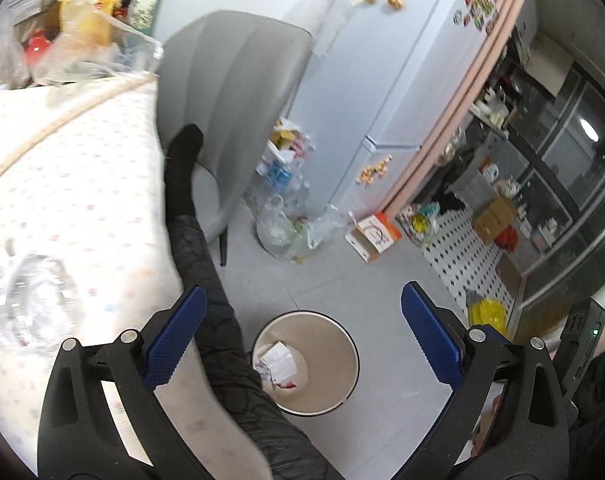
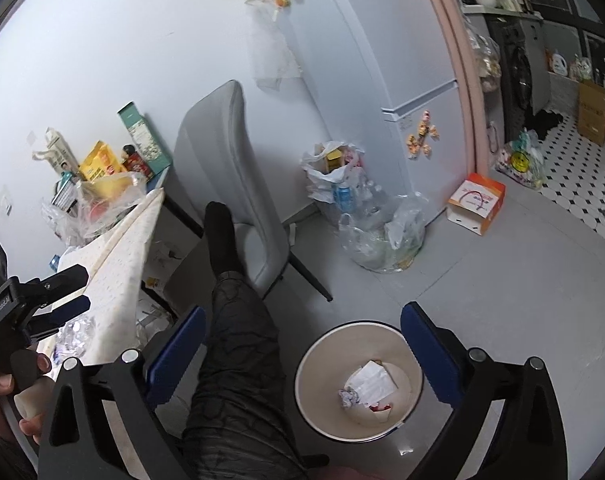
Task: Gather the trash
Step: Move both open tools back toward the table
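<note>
On my far left the table (image 1: 62,184) with its dotted cloth carries clear plastic wrap (image 1: 26,304) near its edge. My left gripper (image 1: 302,336) hangs with its blue pads spread wide, nothing between them. A person's dark-trousered leg (image 2: 234,344) stretches to the grey chair (image 2: 222,152). Right of it, the beige bin (image 2: 314,392) sits on the floor with crumpled paper (image 2: 368,382) inside. My right gripper (image 2: 302,344) is equally wide apart and empty above it.

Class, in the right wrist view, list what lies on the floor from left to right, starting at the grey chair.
Grey padded chair → white plastic bag of packaging → clear plastic bag of bottles → orange-and-white cardboard box → smiley-face plastic bag.
</note>
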### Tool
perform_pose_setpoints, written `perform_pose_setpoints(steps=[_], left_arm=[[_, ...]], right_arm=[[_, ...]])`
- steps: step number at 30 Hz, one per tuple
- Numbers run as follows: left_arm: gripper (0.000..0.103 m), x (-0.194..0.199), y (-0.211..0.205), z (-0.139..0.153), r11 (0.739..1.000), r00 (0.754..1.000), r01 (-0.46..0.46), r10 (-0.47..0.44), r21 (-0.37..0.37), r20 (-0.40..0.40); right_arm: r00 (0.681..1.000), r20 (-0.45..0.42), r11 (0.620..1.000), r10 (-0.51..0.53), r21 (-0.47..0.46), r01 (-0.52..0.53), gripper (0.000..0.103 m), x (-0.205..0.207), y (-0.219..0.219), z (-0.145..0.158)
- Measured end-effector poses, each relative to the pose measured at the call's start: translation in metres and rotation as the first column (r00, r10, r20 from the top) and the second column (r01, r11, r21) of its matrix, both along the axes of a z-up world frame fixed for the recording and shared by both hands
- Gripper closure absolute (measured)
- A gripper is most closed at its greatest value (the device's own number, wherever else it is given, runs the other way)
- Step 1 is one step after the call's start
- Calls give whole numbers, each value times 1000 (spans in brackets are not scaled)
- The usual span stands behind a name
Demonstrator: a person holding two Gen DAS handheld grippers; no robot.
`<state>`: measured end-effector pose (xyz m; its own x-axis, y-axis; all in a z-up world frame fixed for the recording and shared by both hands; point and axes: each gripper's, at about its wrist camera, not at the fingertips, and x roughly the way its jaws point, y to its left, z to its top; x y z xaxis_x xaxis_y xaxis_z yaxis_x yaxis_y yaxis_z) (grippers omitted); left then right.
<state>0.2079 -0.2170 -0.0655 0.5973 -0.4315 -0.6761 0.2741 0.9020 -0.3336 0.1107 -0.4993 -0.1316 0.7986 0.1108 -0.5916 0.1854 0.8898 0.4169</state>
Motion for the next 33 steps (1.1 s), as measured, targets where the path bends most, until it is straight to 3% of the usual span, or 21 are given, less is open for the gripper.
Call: perform_pose_setpoints(steps=[14,24,33], left_arm=[[6,-33,93,31,989,985,-137,142,-57,101],[6,-71,168,47,964,951,-258,265,-63,159],[6,-105,231,41,930,916,-359,368,-81,163]], right_arm=[[987,32,987,157,-43,-156,8,15,85,30],[961,75,962,267,-80,-261,8,13,147,60],[921,67,917,384,-146,-372,8,15,212,75]])
